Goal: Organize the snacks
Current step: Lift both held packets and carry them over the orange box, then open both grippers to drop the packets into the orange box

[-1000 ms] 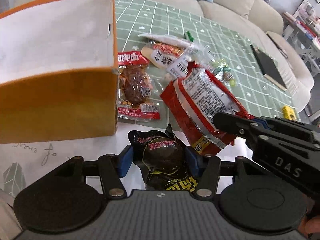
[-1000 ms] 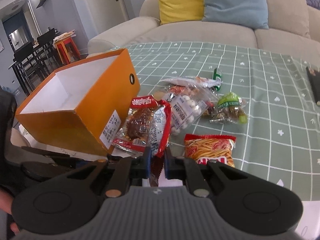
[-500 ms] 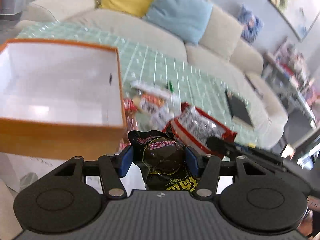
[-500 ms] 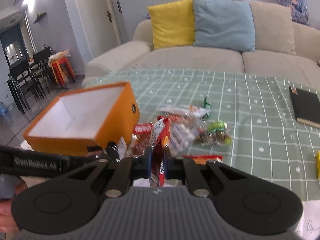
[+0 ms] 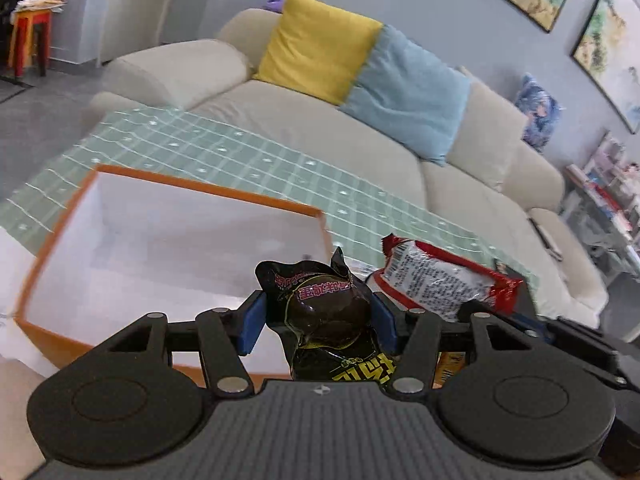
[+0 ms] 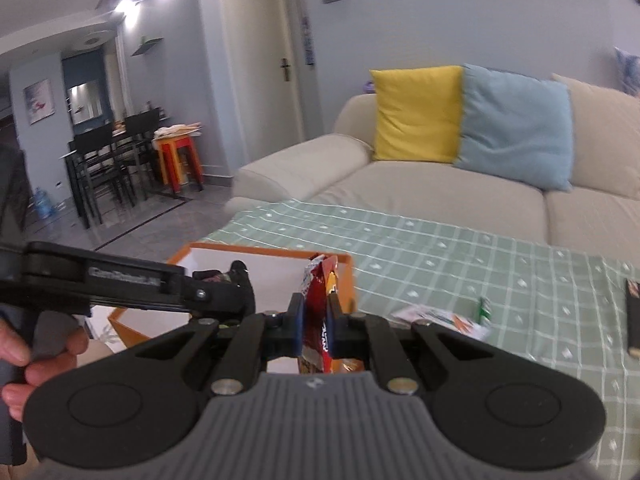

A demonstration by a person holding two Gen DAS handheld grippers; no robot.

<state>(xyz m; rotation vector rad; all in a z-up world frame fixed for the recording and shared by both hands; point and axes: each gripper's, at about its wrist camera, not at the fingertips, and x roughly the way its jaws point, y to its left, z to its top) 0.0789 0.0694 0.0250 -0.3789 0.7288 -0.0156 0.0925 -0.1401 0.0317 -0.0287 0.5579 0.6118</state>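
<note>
My left gripper (image 5: 318,316) is shut on a black egg snack pouch (image 5: 324,312), held above the near side of the orange box (image 5: 168,190), whose white inside shows. To its right hangs a red and white snack bag (image 5: 436,280), pinched by the right gripper seen edge-on. In the right wrist view my right gripper (image 6: 316,322) is shut on that red bag (image 6: 318,300), which stands on edge between the blue pads. The left gripper (image 6: 224,292) crosses in from the left over the orange box (image 6: 260,252). A hand (image 6: 24,356) grips its handle.
A green checked cloth (image 6: 460,256) covers the table. Loose snack packets (image 6: 436,318) lie right of the box, and a dark notebook (image 6: 632,316) lies at the right edge. A beige sofa (image 6: 400,184) with yellow and blue cushions stands behind.
Both grippers have risen from the table with their packets and tilted up, so the box now sits lower in view and the sofa and room show. The snack pile has dropped out of sight.
</note>
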